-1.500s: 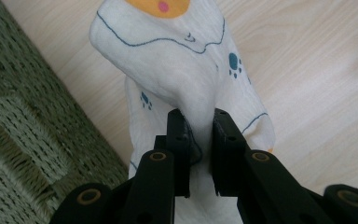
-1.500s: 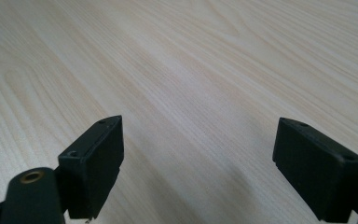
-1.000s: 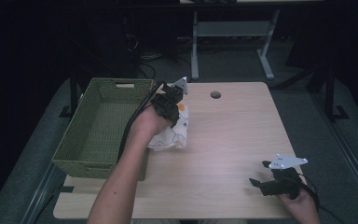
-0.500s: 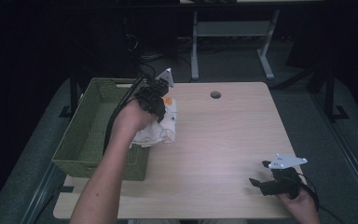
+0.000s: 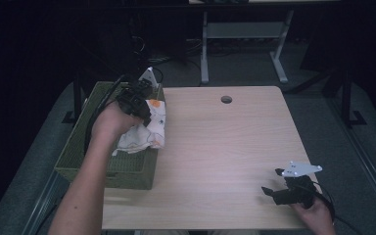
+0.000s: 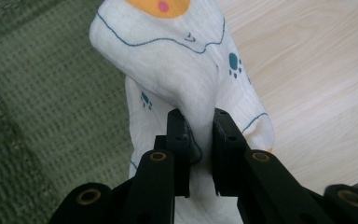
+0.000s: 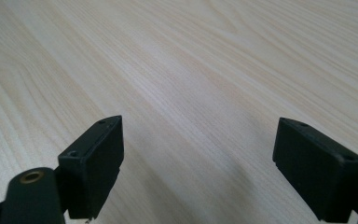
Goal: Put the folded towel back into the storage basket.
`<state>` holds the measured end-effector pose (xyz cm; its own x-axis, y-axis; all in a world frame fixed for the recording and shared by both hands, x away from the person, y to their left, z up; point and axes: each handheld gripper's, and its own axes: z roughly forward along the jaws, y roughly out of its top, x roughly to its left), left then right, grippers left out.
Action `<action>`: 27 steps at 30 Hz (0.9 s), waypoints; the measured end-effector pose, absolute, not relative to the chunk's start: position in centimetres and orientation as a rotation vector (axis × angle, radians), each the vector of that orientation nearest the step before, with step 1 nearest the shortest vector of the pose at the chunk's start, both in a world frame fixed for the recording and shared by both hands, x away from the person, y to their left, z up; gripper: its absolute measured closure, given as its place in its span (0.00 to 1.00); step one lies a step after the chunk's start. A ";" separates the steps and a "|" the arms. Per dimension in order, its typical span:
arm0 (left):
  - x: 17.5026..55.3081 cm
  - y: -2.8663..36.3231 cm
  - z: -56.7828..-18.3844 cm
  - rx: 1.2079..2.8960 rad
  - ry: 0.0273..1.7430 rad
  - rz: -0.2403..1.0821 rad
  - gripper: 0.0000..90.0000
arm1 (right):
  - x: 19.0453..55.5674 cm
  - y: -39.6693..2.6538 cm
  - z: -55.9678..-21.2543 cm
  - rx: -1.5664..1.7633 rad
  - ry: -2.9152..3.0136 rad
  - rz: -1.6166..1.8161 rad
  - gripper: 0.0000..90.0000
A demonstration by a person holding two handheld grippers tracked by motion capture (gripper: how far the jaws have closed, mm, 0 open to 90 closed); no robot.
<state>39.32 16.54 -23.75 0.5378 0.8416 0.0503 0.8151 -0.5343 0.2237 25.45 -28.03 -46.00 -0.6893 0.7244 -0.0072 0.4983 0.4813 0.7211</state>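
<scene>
- Left gripper (image 6: 200,140), jaws clamped on the cloth (image 5: 144,129), has carried it from the table (image 5: 235,147) over the basket (image 5: 127,171) rim.
- Likely dropping it in next.
- Right gripper (image 5: 279,188) idles wide open, empty, far from basket.

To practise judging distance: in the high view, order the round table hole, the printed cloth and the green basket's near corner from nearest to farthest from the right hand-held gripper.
From the right hand-held gripper:
1. Round table hole, at the table's far edge.
2. Green basket, near corner, at the table's left.
3. Printed cloth, on the basket's right rim.
Items 1 and 2 are close.
</scene>
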 end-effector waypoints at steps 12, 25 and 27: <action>39.4 20.4 -24.6 2.591 1.437 0.212 0.89 | 25.5 -28.0 -46.0 1.038 2.420 1.023 0.18; 39.5 23.1 -25.7 2.582 1.424 0.186 0.89 | 25.5 -27.9 -46.1 1.043 2.419 1.020 0.18; 39.7 23.5 -25.9 2.591 1.418 0.185 0.89 | 25.6 -27.9 -46.1 1.041 2.419 1.019 0.18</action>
